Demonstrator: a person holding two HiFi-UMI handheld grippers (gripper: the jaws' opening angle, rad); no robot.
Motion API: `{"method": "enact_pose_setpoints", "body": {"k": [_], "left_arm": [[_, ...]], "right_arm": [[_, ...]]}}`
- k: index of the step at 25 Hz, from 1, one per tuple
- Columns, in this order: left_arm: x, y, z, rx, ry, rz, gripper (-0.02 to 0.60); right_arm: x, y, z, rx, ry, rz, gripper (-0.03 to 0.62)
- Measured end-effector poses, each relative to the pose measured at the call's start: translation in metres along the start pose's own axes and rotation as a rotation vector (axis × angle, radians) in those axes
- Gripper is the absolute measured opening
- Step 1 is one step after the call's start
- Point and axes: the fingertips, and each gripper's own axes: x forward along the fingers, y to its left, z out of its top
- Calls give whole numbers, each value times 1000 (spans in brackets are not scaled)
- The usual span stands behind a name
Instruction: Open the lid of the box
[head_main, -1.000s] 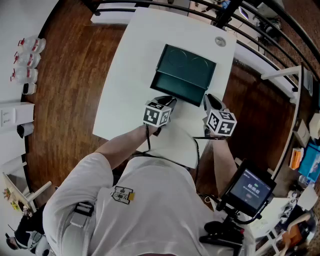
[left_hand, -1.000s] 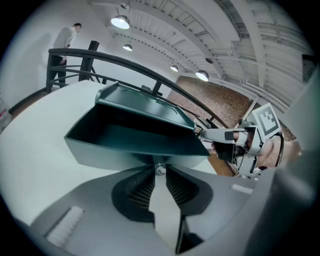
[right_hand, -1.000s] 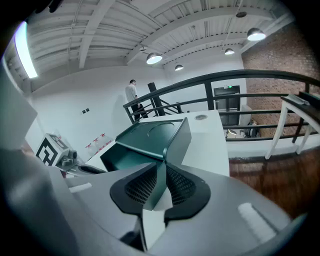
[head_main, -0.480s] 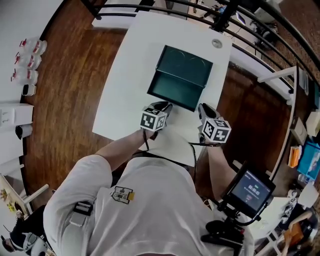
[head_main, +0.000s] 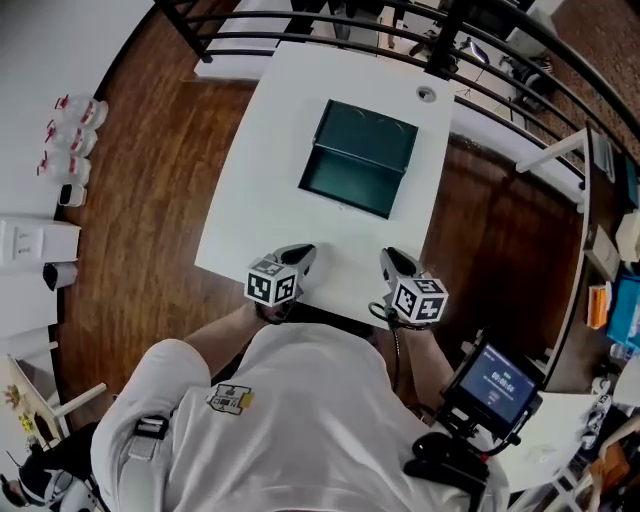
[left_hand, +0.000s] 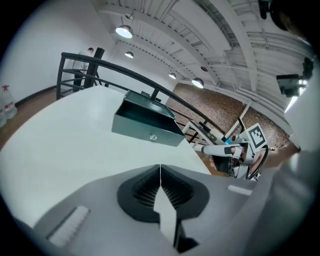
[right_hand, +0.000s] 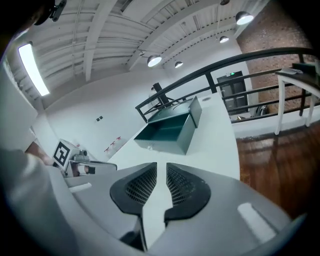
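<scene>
My left claw is pressed fully together. In the left gripper view its ribbed pads meet along one line with nothing caught between them. My right claw is only narrowly parted. In the right gripper view a thin slit of white shows between its pads, and it holds nothing either. Both claws hover over the near edge of the desk, each with its marker cube toward me. Neither touches the box, and both are well apart from it.

The box sits ahead of me at 12 o'clock, about mid-desk. It is a dark teal metal case and it is already open. The lid stands up along the box's 12 o'clock edge, and the empty tray faces me. From the box, my left claw lies at about 7 o'clock and my right claw at about 5 o'clock.

In the left gripper view the box shows its front wall with a small round lock, and my right claw appears off at 3 o'clock. In the right gripper view the box sits at 12 o'clock with its lid tilted back, and my left claw is out at 9 o'clock.

A small round object lies at the box's 1 o'clock, near the desk's far corner. I cannot tell what it is. A lit screen stands at my 4 o'clock, off the desk.
</scene>
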Motion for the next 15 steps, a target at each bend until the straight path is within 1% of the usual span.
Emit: {"method": "enact_pose_setpoints", "body": {"k": [1,3,7,10,13,15], "left_arm": [[-12,5,-7,9,1,17,1],[-32,14,-18,20,6,40,2],[-41,26,-31,18,36,49,0],[-43,26,-38,46,65,24,0],[-37,29,-51,35,68,-12,0],[-37,23,-52,41,67,-28,0]], "right_arm": [[-3,7,-15,0,26,4,55],[-8,18,-41,7,67,4,55],[-22,25,-72,20,77,-15,37],[-24,30,-83,29,59,-34,29],[-21,35,-83,11,50,-59,22],[-22,37,-79,12,39,-72,13]]}}
